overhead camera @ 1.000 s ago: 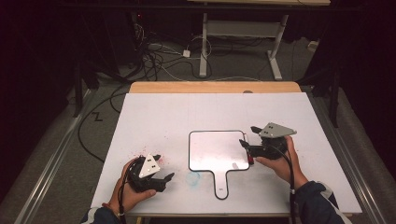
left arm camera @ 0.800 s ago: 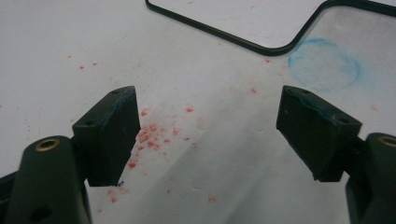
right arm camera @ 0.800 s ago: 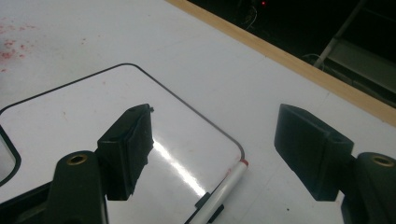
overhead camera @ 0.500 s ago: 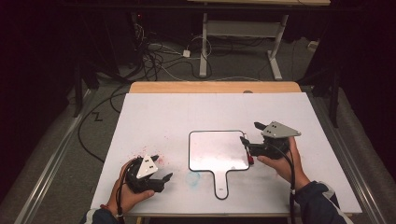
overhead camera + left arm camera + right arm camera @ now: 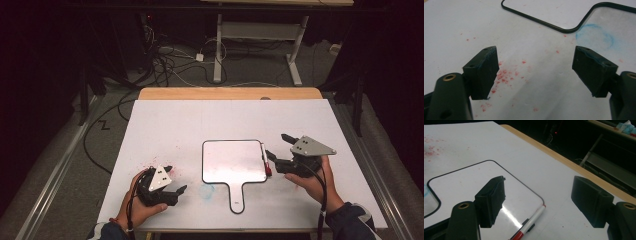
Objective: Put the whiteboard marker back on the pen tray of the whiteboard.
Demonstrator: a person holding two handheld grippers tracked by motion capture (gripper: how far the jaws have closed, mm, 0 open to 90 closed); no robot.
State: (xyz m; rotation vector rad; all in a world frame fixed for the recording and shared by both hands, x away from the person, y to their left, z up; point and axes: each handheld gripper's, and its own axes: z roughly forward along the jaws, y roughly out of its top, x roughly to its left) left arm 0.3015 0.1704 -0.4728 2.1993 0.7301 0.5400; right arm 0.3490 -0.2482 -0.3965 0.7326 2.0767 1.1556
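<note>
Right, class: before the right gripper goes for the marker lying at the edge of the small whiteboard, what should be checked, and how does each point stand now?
1. Right gripper open, nothing between its jaws: ok.
2. Marker lies flat along the edge of the whiteboard, partly on it: ok.
3. Marker lined up between the right gripper's jaws: not ok; it lies below and ahead of them, untouched.
4. Marker cap on: cannot tell; a red end shows, but the far tip is unclear.
5. Left gripper open and well apart from the whiteboard, over red specks on the table: ok.
6. Whiteboard wiped clean: cannot tell; faint smudges show.
</note>
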